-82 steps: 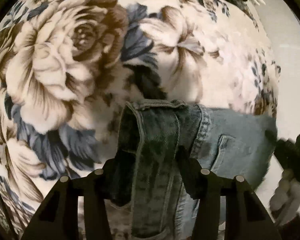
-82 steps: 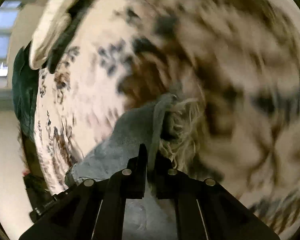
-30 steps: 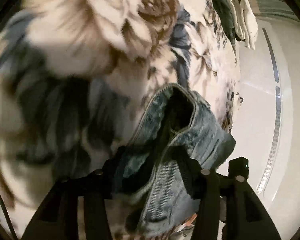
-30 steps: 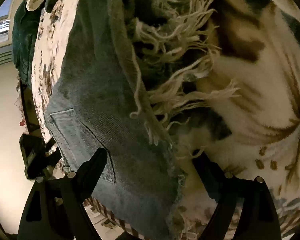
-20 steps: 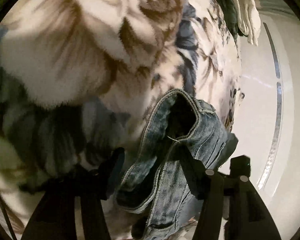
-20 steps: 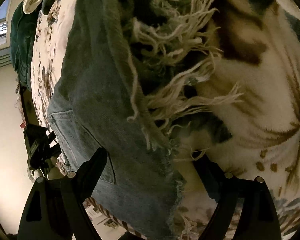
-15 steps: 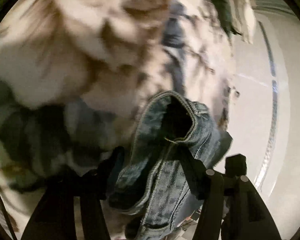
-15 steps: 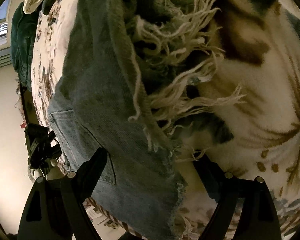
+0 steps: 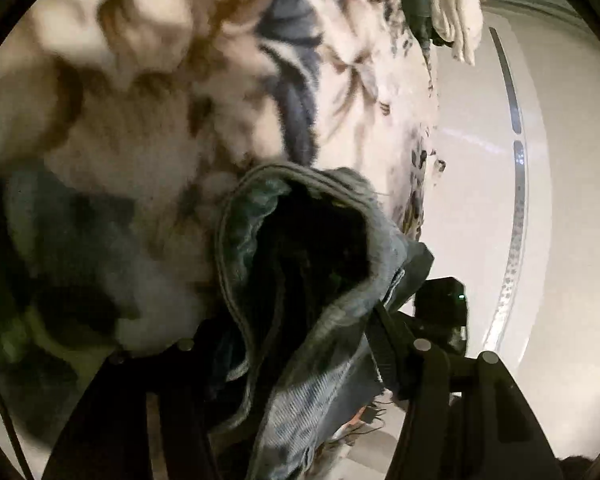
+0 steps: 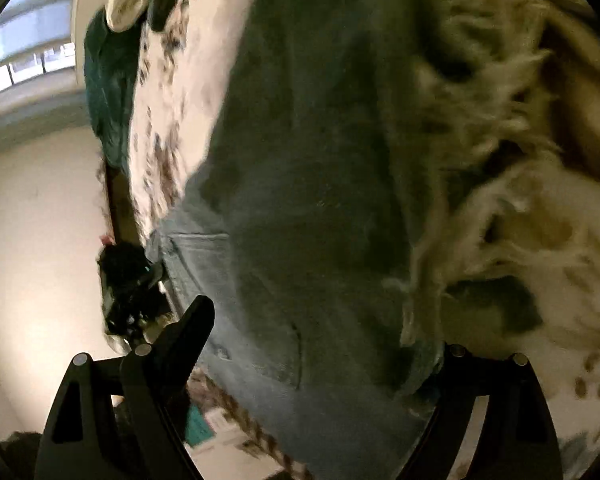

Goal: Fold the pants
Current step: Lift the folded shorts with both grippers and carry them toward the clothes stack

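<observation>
The blue denim pants [image 9: 300, 280] lie on a floral blanket [image 9: 160, 120]. In the left wrist view my left gripper [image 9: 296, 344] has its jaws spread, with the bunched waistband lying loosely between them. In the right wrist view the denim [image 10: 300, 200] fills the middle, with a back pocket [image 10: 204, 252] at the left and a frayed hem [image 10: 480, 160] at the right. My right gripper [image 10: 324, 344] is wide open; the denim lies between its fingers, and the right finger is mostly hidden by cloth.
The blanket's edge [image 9: 428, 160] drops to a pale floor [image 9: 572, 240] on the right. Dark green and cream clothes [image 9: 440, 0] lie at the blanket's far end, also in the right wrist view [image 10: 112, 80]. The other gripper [image 10: 128, 280] shows beside the denim.
Both grippers went from shut on the denim to open. Both cameras have since moved closer to the cloth, and the right view has shifted so more floor shows at the left.
</observation>
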Demonstrator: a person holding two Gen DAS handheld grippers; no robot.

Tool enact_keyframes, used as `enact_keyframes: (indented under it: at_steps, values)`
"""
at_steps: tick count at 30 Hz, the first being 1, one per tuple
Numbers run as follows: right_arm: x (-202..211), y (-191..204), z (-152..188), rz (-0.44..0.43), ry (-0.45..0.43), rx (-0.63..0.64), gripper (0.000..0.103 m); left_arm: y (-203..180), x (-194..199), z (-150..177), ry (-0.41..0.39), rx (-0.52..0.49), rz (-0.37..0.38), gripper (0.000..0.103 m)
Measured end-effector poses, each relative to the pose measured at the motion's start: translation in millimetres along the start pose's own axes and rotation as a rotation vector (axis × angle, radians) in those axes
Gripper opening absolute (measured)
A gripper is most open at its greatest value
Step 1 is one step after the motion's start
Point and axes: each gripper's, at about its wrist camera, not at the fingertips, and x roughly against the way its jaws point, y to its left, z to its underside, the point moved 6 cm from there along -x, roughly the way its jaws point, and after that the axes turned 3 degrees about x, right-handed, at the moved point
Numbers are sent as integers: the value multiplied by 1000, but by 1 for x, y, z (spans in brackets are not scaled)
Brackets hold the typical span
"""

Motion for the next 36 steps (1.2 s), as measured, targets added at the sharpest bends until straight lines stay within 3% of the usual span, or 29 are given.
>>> enact_keyframes:
  at_steps: [3, 5, 6, 7, 8, 9, 12, 19, 26, 31, 36]
  values:
    - [-4, -2, -6, -4, 3, -10, 90, -3, -3, -3, -6, -19, -52, 57]
    - [-5, 0, -5, 20, 3, 17, 88, -10, -3, -3, -41, -50, -119, 45]
    - [-5, 0, -3, 56, -7, 38, 77, -12, -2, -3, -57, -67, -155, 34]
    - [-4, -1, -2, 98, -17, 51, 67, -16, -2, -1, -66, -83, -193, 29]
    - [-3, -1, -1, 122, -27, 62, 40, -21, -1, 0, -78, -102, -214, 27]
    - [0, 0, 0, 123, -44, 61, 20, -26, 1, 3, -90, -124, -242, 24]
    - [11, 10, 2, 148, -100, 73, 10, -45, 10, 11, -111, -174, -269, 19]
    - [49, 62, 11, 141, -221, 115, 6, -104, 36, 28, -137, -266, -235, 17]
    - [96, 126, -2, 83, -329, 154, 6, -165, 80, 11, -193, -316, -218, 17]
    - [130, 180, -42, 46, -375, 205, 6, -228, 103, -34, -229, -358, -227, 17]
    - [168, 231, -120, 20, -413, 250, 6, -297, 112, -99, -262, -387, -244, 17]
